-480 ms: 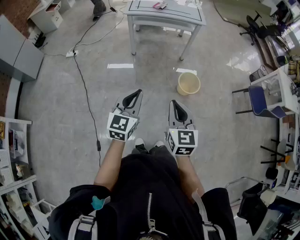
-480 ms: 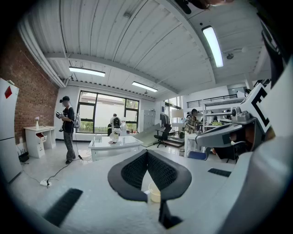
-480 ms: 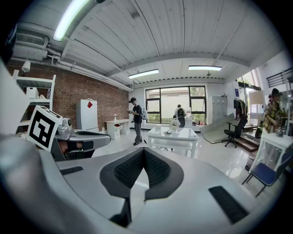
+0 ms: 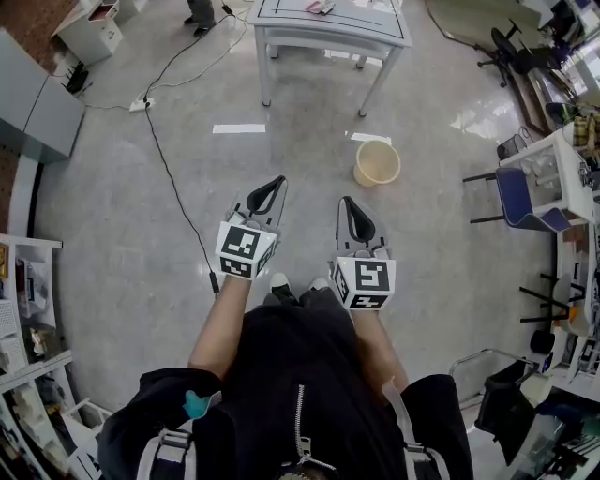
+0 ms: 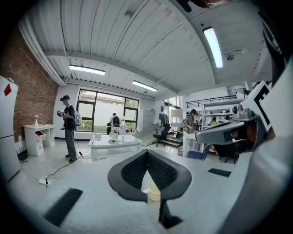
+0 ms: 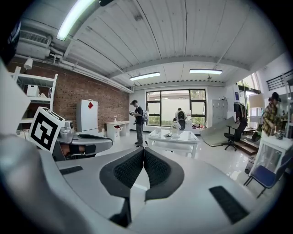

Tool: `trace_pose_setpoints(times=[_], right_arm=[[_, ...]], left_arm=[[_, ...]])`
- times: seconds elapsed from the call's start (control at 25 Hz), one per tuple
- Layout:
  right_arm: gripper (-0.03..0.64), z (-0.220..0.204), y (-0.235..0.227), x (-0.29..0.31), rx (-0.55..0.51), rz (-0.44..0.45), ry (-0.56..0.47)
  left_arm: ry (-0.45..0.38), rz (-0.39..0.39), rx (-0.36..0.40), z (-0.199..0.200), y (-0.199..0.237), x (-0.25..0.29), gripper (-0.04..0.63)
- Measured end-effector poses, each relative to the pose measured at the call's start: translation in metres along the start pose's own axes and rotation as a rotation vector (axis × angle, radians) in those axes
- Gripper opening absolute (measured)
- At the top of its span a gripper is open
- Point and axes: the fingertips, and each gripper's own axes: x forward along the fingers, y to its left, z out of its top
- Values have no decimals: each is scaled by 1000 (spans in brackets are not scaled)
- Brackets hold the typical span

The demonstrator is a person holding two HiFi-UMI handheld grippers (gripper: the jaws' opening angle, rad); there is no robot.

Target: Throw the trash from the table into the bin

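**Asker:** Where is the bin?

**Me:** The tan round bin (image 4: 377,164) stands upright on the floor with its mouth facing up. Both my grippers hang on my side of it and neither touches it. My right gripper (image 4: 349,206) is the closer one, near the bin and a little to its left. My left gripper (image 4: 270,187) is further left of the bin, beside the right one.

**Asker:** Are you carrying anything?

**Me:** No. The left gripper's fingers (image 5: 132,171) meet at their tips with nothing between them. Through the gap under the tips I can see the bin, low and close. The right gripper's fingers (image 6: 158,169) are pressed together as well, and they are empty.

**Asker:** And the trash?

**Me:** The trash (image 4: 320,8) lies on the white table (image 4: 337,28), which stands beyond the bin on the side away from me, well apart from it. It is a few small items, and one looks pink. I can't make out the rest.

**Asker:** What else is around the bin?

**Me:** A black cable (image 4: 178,199) runs across the floor well to the left of the bin. It leads up to a power strip (image 4: 141,105). A strip of white tape (image 4: 238,128) lies on the floor between the cable and the bin. A blue chair (image 4: 525,202) stands to the right of the bin.
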Motion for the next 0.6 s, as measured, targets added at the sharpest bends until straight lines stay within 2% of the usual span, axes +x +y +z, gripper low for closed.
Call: trace_pose_setpoints(times=[0.6], right_arm=[[9, -6, 22, 22, 33, 18, 47]], left_arm=[[-23, -14, -9, 2, 25, 7, 6]])
